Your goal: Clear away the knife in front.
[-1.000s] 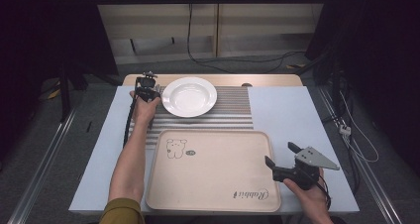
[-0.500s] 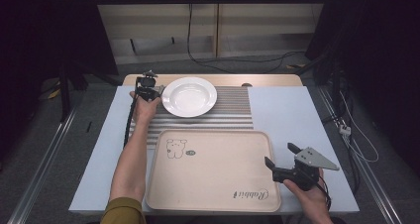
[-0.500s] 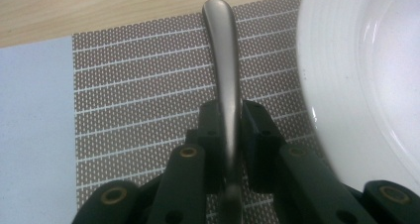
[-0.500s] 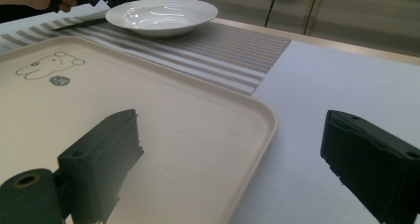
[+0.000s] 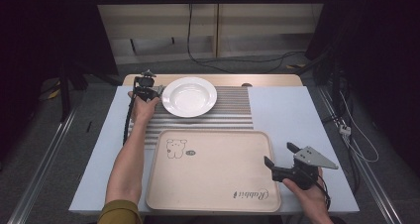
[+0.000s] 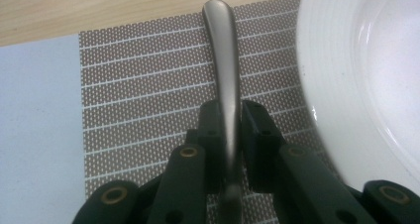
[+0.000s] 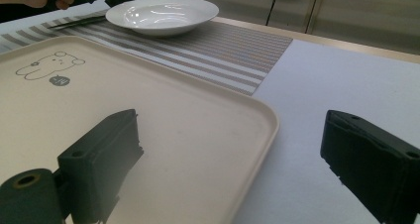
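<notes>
Wooden table [image 5: 277, 80] under a pale blue cover [image 5: 292, 120].

Lying directly on the cover: a striped brown placemat [image 5: 233, 112] at the far middle and a beige tray [image 5: 213, 184] printed with a bear at the near edge, overlapping the placemat's near side. Sitting on the placemat: a white deep plate [image 5: 189, 96], with a metal utensil handle [image 6: 224, 65] just beside it.

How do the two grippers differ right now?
The left gripper is shut on a metal utensil handle beside the white plate, over the striped mat. The right gripper is open and holds nothing, at the beige tray's right edge. Both have black jaws and are hand-held.
</notes>
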Demonstrator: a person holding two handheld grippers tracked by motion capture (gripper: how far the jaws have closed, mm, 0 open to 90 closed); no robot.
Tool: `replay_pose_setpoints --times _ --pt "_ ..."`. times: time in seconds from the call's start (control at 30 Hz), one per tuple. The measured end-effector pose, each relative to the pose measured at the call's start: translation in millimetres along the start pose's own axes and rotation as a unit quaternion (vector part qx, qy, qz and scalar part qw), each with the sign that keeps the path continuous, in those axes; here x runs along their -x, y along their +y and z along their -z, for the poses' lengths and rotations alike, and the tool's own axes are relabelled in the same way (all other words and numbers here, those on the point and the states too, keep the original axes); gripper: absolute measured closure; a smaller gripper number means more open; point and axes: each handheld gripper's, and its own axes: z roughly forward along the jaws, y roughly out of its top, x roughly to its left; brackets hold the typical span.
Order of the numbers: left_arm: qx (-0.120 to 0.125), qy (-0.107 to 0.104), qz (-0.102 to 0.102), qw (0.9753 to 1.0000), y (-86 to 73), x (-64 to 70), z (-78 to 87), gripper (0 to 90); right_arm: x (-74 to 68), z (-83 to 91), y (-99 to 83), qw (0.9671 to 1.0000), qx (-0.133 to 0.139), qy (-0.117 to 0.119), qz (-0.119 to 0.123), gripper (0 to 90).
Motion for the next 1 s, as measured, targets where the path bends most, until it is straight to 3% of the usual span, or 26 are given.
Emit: replay_pose_setpoints --times 0.33,1.0 --pt "0.007 -0.009 0.022 0.9997 2.5 -4.4 9.5 80.0 0.1 -1.4 0.1 1.0000 -0.003 0.001 -0.003 8.4" --pt "0.029 -0.021 0.010 0.9993 5.0 -2.2 40.0 80.0 -0.8 -1.9 0.4 1.0000 -0.004 0.002 0.002 8.4"
